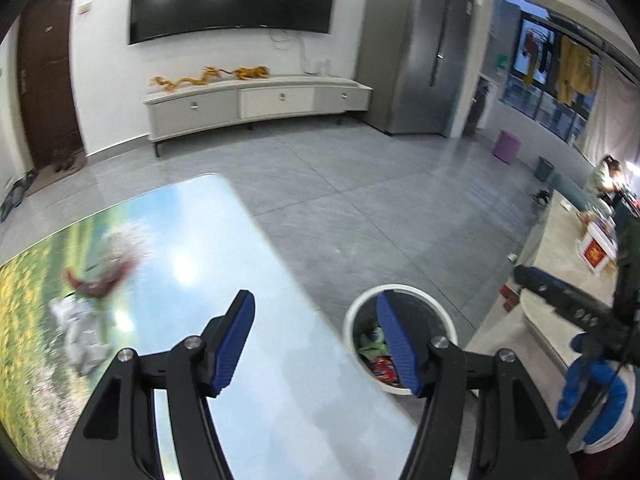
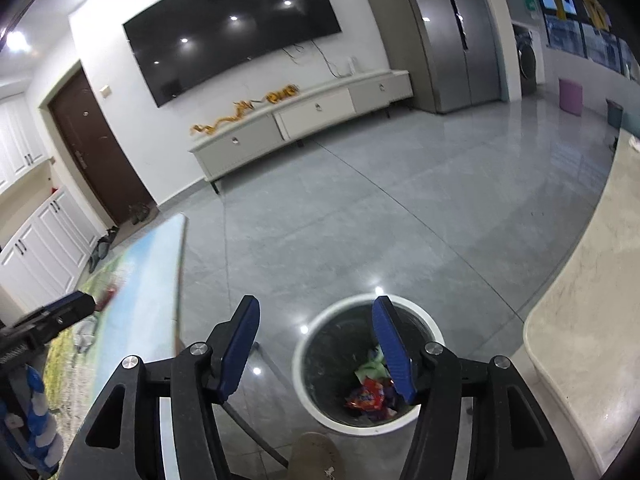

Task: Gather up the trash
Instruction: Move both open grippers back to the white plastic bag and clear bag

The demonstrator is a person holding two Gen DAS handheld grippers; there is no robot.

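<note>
Your left gripper [image 1: 316, 308] has its jaws apart, nothing between the pads; lower centre of its view, over the table edge. Your right gripper [image 2: 314, 314] is likewise apart and empty, lower centre of its view, above the floor.

The bin [image 2: 318, 408], white-rimmed, sits at lower centre-right below it, with wrappers [image 2: 370, 394] inside.

On the table [image 1: 256, 360], lower left, lie a crumpled white wrapper [image 1: 80, 332] and, past it, a red wrapper [image 1: 98, 284], both blurred.

The TV cabinet [image 1: 256, 104] stands against the far wall.
</note>
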